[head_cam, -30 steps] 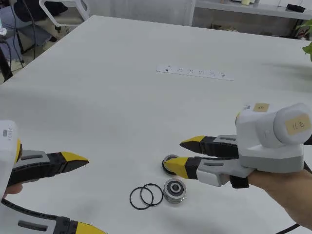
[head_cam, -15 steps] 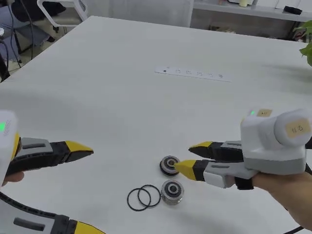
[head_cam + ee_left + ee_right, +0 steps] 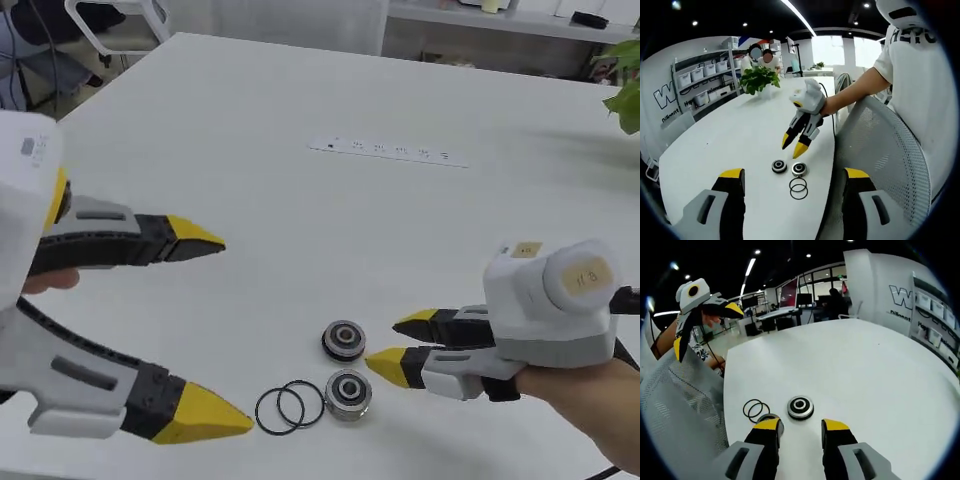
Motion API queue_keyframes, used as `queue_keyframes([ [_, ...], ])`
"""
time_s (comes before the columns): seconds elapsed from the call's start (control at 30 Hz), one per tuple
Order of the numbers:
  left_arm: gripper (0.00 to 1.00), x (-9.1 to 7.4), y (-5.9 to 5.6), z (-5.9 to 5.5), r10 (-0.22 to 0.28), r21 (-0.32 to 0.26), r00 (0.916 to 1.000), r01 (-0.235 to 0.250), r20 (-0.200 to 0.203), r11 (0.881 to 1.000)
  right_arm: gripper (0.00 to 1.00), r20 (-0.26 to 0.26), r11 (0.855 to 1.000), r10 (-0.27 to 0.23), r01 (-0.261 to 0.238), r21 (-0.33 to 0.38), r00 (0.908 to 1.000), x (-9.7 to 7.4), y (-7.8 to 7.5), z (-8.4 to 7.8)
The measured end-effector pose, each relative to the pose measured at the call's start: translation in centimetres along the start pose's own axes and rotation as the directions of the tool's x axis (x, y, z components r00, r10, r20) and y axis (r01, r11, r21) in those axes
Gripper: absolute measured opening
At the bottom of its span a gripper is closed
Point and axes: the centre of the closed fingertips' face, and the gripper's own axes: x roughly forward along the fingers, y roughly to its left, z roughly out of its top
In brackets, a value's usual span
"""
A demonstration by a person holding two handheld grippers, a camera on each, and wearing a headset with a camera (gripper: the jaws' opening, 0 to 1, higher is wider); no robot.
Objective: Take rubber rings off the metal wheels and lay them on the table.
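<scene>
**On the counter: two rings off, both claws open**

On the white counter (image 3: 300,230), right in front of the headset, got two metal wheels (image 3: 344,340) sitting flat, just beside each other. Spotted two rubber rings (image 3: 290,405) lying loose on the surface, overlapping one another, just left of the nearer wheel (image 3: 348,393) in the head view. Can't tell whether either wheel has a ring on it, way too small.

Holding the right claw (image 3: 389,342) low over the counter with jaws spread apart. Tips aimed at the wheels from the right, close to both but touching neither. From the right gripper view, seeing the nearer wheel (image 3: 771,420) half hidden behind one jaw tip. Farther wheel (image 3: 800,407) dead ahead between the jaws, rings (image 3: 756,409) off to the left.

Got the left claw (image 3: 205,330) raised off the counter, well to the left of the wheels, jaws gaping wide and gripping nothing. From the left gripper view, looking straight at wheels, rings (image 3: 798,188) and right claw (image 3: 791,146) lined up ahead.

Also seeing a white power strip (image 3: 385,151) farther back on the counter.
</scene>
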Motion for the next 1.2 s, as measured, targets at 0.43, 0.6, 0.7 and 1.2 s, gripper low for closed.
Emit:
queue_keyframes([
  [0.43, 0.72, 3.6, 2.6, 4.2, -0.11, 0.065, 0.9896, 0.104, 0.093, 0.992, 0.29, -0.011, 1.0, -0.012, 0.012, 0.026, 0.9999, -0.3, -0.7, -0.7],
  [0.6, 0.68, 5.1, 3.7, 5.2, -0.101, 0.078, 0.9866, 0.091, 0.128, 0.993, 0.29, -0.02, 1.0, -0.013, 0.013, 0.024, 0.9997, -0.4, -0.7, -0.9],
  [0.7, 0.68, 6.5, 4.9, 6.0, -0.039, 0.095, 0.9817, 0.021, 0.187, 0.995, 0.29, -0.024, 0.999, -0.015, 0.015, 0.03, 0.9996, -0.3, -0.7, -1.0],
  [1.2, 0.51, 12.5, 5.5, 0.4, -0.015, 0.046, 0.9892, 0.008, 0.146, 0.999, 0.29, -0.029, 0.998, -0.029, 0.03, 0.047, 0.9992, -0.4, -1.2, -1.3],
])
